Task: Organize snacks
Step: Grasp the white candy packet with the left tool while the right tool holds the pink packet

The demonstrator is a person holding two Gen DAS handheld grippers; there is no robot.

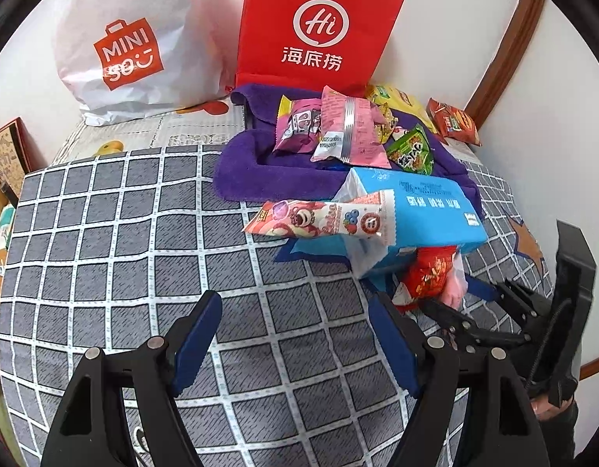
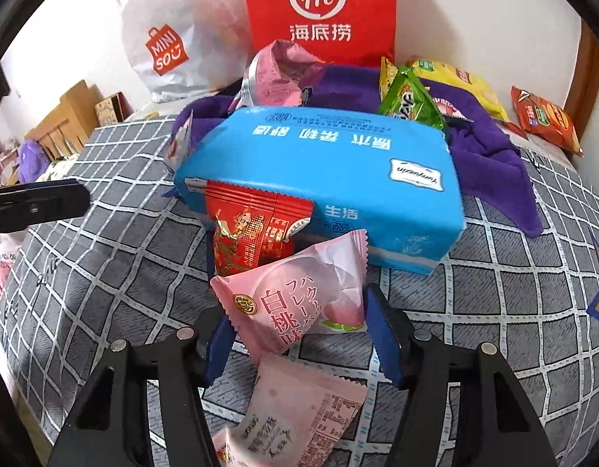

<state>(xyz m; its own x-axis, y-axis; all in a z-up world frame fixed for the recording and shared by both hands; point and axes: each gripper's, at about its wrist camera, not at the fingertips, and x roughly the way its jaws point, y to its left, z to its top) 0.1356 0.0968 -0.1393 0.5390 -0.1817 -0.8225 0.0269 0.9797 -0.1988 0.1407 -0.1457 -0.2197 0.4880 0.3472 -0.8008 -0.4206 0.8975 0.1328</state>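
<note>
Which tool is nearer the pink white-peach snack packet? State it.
Right. The right tool has the pink white-peach snack packet between its fingers. The left tool hangs open over bare checked cloth, off to that packet's left.

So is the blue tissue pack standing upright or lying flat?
Lying flat. The blue tissue pack rests on its broad face across the checked cloth and purple towel, tilted slightly, with a red snack packet leaning against its near side.

We see a white wall (image 1: 552, 124) behind a grey checked bedcover (image 1: 116, 241); brown wooden trim (image 1: 506, 50) crosses that wall, and wooden furniture (image 2: 66, 120) stands left of the bedcover.
</note>
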